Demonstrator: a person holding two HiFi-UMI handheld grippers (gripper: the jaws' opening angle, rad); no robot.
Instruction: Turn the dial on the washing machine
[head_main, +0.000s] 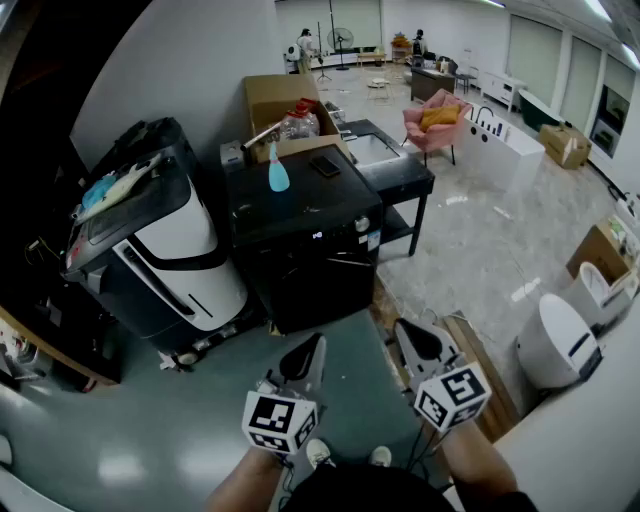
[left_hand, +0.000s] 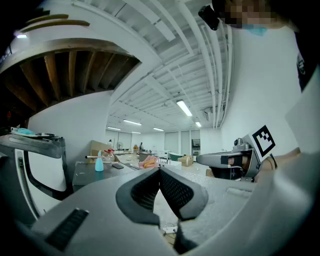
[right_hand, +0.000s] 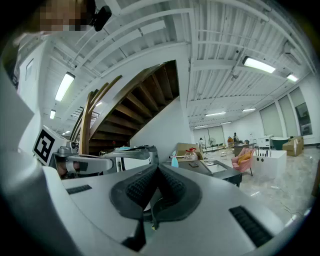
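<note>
Black box-shaped washing machine (head_main: 300, 262) stands on the floor ahead of you against the white wall, with its small pale round dial (head_main: 362, 224) at the upper right of its front. A light-blue bottle (head_main: 278, 171) stands on its top. You hold your left gripper (head_main: 313, 350) and right gripper (head_main: 410, 340) side by side, well apart from the dial, each with jaws pressed together on nothing.
</note>
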